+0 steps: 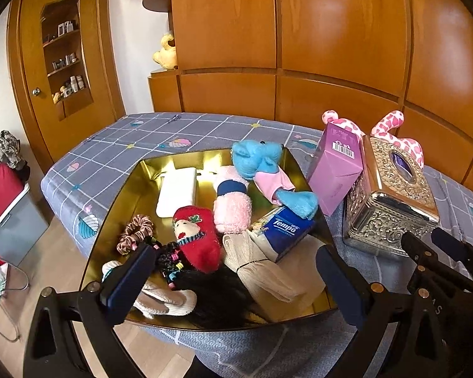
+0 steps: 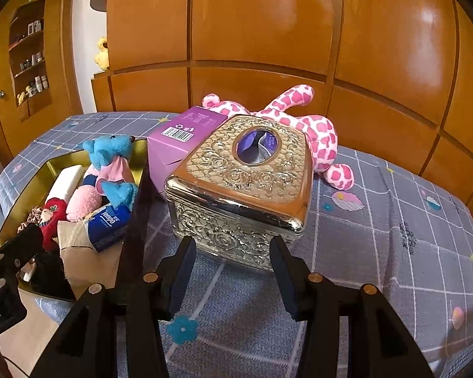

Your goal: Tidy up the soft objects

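The left tongs [image 1: 236,271] are held wide apart over the near end of the gold tray [image 1: 116,195], gripping nothing. The right tongs [image 2: 233,271] are likewise spread and empty, poised just before the silver tissue box [image 2: 236,189], which they do not touch.

The tray is set on the bed [image 2: 394,220]. In it are seen a blue plush [image 1: 261,160], a pink roll [image 1: 233,208], a red doll [image 1: 198,236], a white block [image 1: 176,195], a scrunchie [image 1: 132,233], a Tempo pack [image 1: 283,230], beige gloves [image 1: 261,271] and something black [image 1: 214,296], possibly hair or cloth.

A purple carton [image 2: 173,148] is leaned between the tray and the tissue box. A pink spotted plush [image 2: 315,126] is laid behind the box, outside the tray.
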Demonstrator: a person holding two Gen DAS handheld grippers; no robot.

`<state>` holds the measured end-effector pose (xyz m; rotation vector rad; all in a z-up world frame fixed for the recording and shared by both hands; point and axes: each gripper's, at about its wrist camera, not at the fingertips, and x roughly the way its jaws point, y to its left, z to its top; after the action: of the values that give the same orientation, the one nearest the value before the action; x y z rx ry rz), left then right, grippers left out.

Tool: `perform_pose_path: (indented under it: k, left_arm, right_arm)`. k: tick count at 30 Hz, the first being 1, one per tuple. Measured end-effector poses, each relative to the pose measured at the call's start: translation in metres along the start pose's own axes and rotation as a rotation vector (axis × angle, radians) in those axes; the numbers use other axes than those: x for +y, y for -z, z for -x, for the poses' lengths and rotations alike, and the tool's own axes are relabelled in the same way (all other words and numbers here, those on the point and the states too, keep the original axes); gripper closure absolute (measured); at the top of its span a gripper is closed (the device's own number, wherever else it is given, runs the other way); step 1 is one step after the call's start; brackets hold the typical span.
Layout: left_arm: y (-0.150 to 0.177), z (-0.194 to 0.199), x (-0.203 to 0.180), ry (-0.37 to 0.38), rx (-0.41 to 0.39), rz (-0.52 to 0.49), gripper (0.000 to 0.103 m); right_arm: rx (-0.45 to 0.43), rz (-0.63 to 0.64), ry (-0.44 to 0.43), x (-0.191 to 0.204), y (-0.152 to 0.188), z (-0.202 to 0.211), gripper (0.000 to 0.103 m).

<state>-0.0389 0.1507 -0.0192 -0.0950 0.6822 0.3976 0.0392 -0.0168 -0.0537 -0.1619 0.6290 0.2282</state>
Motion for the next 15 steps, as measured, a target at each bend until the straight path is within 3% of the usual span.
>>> perform_pose_path:
  k: [15]
  left_arm:
    - [0.0014, -0.0015, -0.0007, 0.003, 0.012, -0.003, 0.000]
  right_arm:
    - [0.005, -0.001, -0.009, 0.0004, 0.0013, -0.0012, 0.054]
